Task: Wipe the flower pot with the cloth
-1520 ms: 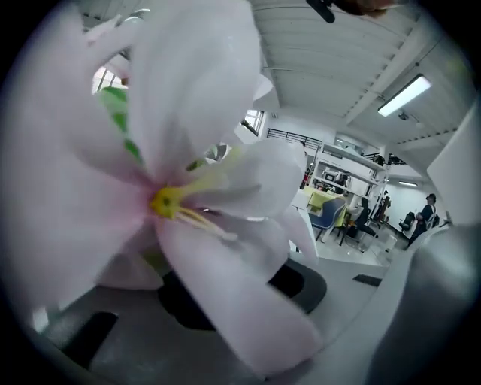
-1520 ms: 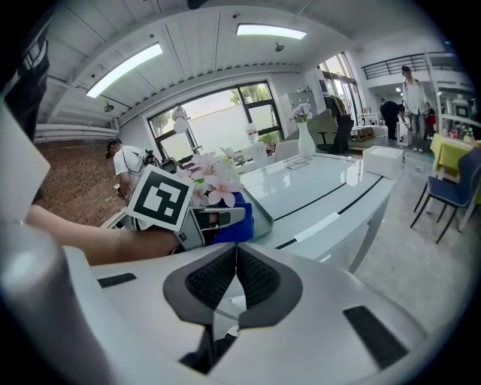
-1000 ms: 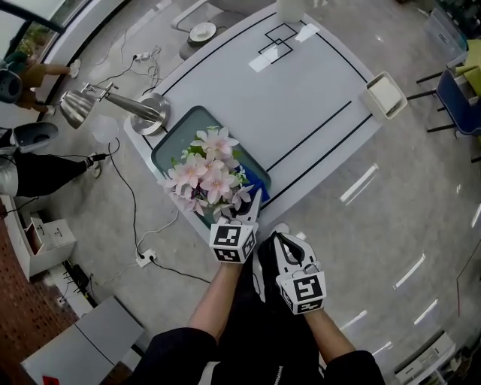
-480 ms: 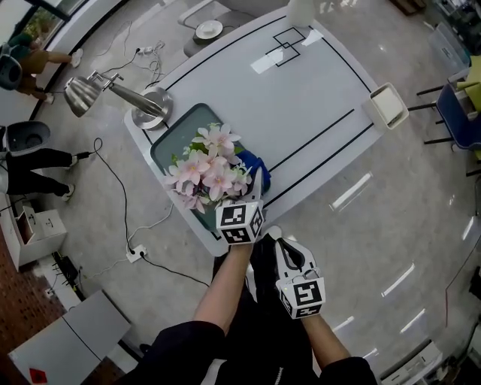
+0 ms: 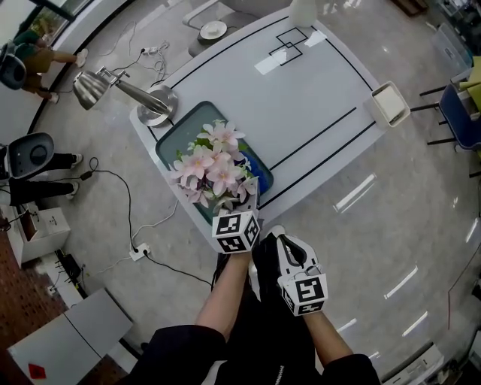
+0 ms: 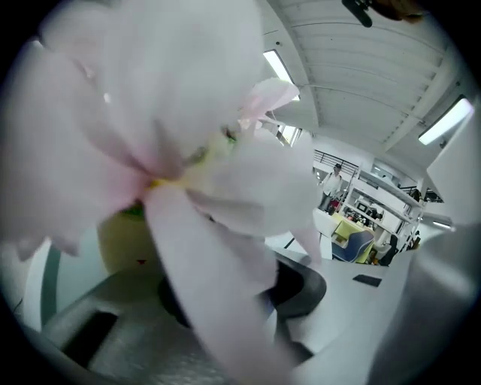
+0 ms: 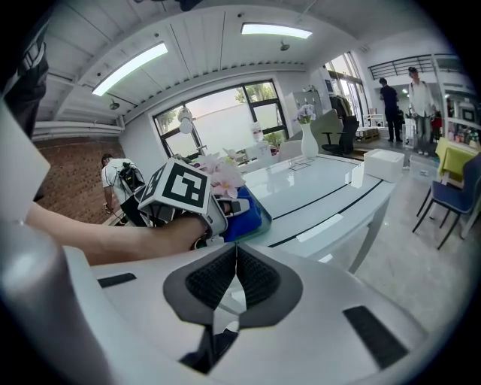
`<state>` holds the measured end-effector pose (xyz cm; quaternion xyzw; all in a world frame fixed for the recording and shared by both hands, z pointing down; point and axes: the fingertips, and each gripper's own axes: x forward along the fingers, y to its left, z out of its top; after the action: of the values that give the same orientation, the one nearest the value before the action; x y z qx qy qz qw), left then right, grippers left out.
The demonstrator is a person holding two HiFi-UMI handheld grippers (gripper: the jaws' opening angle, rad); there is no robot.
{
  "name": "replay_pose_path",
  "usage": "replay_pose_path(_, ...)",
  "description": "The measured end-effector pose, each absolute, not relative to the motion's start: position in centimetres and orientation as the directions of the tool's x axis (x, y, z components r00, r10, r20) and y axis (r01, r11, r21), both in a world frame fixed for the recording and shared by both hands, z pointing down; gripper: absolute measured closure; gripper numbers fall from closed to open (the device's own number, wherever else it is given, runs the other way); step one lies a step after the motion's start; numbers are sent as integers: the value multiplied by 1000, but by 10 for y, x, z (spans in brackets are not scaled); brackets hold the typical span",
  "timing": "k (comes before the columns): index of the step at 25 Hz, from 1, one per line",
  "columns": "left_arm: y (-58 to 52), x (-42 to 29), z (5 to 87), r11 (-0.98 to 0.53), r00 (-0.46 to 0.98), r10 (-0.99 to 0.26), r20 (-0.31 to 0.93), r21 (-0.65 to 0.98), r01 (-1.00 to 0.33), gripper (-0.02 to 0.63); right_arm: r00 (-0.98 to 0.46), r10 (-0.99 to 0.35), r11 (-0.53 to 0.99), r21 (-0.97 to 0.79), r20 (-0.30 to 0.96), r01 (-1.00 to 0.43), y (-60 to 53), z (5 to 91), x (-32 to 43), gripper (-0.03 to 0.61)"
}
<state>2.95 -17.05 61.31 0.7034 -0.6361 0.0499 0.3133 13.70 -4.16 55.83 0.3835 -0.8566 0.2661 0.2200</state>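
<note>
The flower pot [image 5: 213, 171] stands on the teal tray [image 5: 174, 139] at the tabletop's [image 5: 301, 98] near edge, left of centre in the head view. The blue cloth [image 5: 261, 174] lies just to its right. My left gripper [image 5: 253, 197] is in among the blossoms, and a petal [image 6: 195, 248] covers where its fingers meet, so I cannot tell their state. My right gripper [image 7: 236, 267] hangs clenched and empty, off the tabletop. I reckon the pot is stiff and top-heavy and the petals fragile, so I'd steady it low on the wall. No writing is readable, only square markers.

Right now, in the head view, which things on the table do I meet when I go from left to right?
lamp → flowers → vase → white box
</note>
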Motion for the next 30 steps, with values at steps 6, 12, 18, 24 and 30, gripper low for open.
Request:
replay_pose_path(6,-143,11,611,4,189,-848,495,363,-932,476,-635,-505,585,-310,584,-750,-19,561,119,569)
replay_pose_path(12,-111,-22,615,6,197,-828,525,359,-933,476,-661,-491,606,-322,568,-727,-9,556,81,569)
replay_pose_path(18,-92,-69,611,-12,205,-823,530,345,-938,476,-664,-494,625,-302,560,-720,1,546,35,569)
replay_pose_path(24,-66,-101,595,-85,257,-821,510,336,-938,476,-643,-531,639,-238,552,-731,9,530,-3,568)
replay_pose_path(30,-31,-103,551,-266,363,-812,456,264,-927,476,-623,-583,629,-195,521,-752,18,501,-23,569)
